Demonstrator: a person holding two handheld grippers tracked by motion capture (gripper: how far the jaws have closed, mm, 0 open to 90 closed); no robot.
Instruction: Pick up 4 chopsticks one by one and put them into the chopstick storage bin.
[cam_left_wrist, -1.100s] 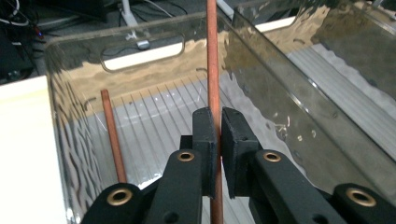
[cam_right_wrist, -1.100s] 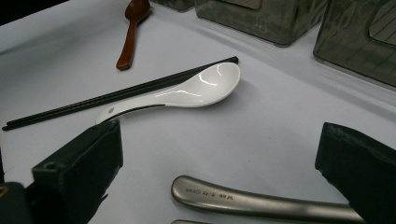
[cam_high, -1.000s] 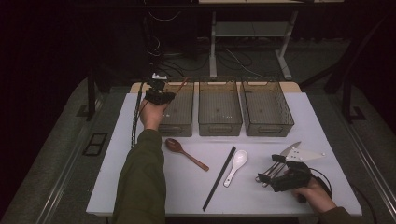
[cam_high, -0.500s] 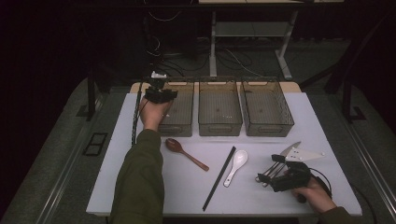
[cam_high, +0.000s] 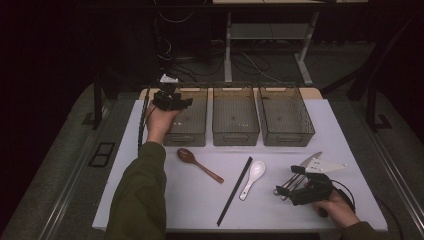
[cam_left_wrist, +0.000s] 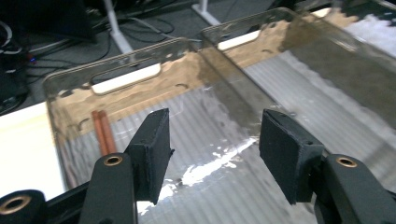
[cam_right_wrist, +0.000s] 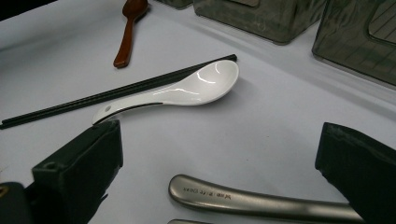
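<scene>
Jaws cut off metal handle (cam_right_wrist: 261, 203) beyond frame.

Tabletop (cam_high: 350, 130): plain white, unpatterned. Three bins (cam_high: 235, 117): smoky translucent grey with fine ribbing across their floors; the left bin (cam_left_wrist: 196, 84) carries a pair of reddish-brown sticks (cam_left_wrist: 103, 133), probably chopsticks, though glare obscures them. Wooden spoon (cam_high: 199, 164): glossy reddish brown. Chopsticks (cam_high: 235, 190) on the tabletop: black. Soup spoon (cam_right_wrist: 177, 93): glossy white. Metal handle (cam_right_wrist: 261, 200): brushed silver-grey with small engraved lettering. Left hand-held gripper (cam_left_wrist: 215, 149): black, matte pads, brass-coloured rivets. Right hand-held gripper (cam_right_wrist: 219, 182): black. Sleeve (cam_high: 140, 200): olive green.
</scene>
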